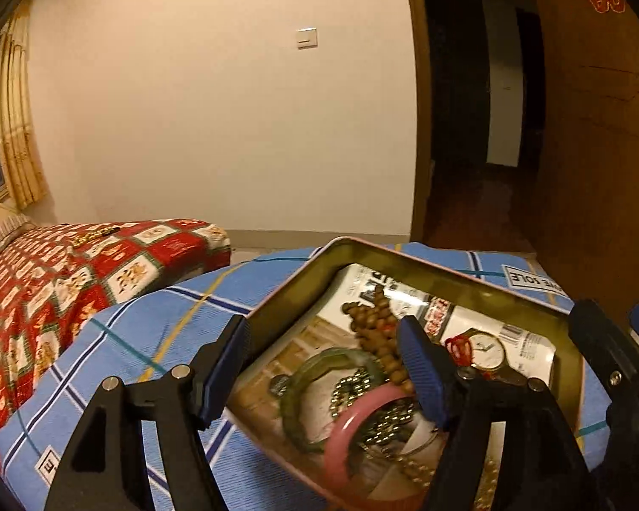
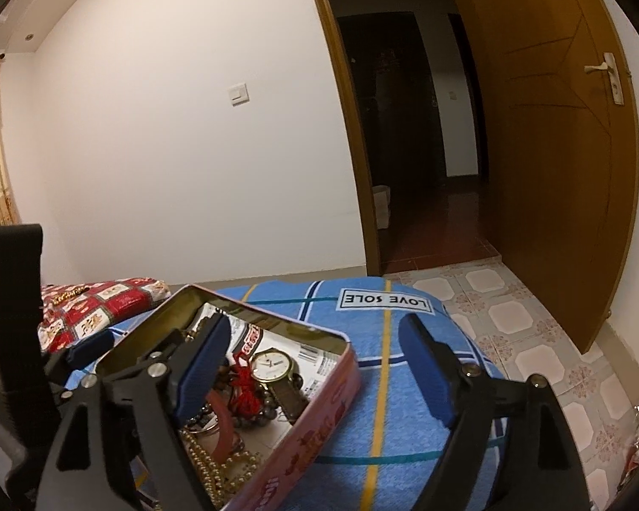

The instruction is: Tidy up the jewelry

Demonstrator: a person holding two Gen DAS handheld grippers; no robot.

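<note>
An open pink tin box (image 1: 481,287) (image 2: 319,421) sits on a blue checked cloth (image 1: 157,332) (image 2: 387,387). Inside lie a green bangle (image 1: 315,370), a pink bangle (image 1: 341,434), brown wooden beads (image 1: 375,319), a gold-rimmed watch (image 1: 487,351) (image 2: 272,366), a red tassel (image 2: 245,387) and pearl beads (image 2: 206,464). My left gripper (image 1: 323,370) is open, straddling the box's left wall above the bangles. My right gripper (image 2: 315,374) is open, straddling the box's right wall, its left finger inside by the watch. Neither holds anything.
A red patterned bed cover (image 1: 42,281) (image 2: 98,302) lies to the left with a gold chain (image 1: 93,236) (image 2: 66,296) on it. An open wooden door (image 2: 554,170) and a dark doorway (image 2: 413,140) stand ahead right, tiled floor (image 2: 532,319) beside the cloth.
</note>
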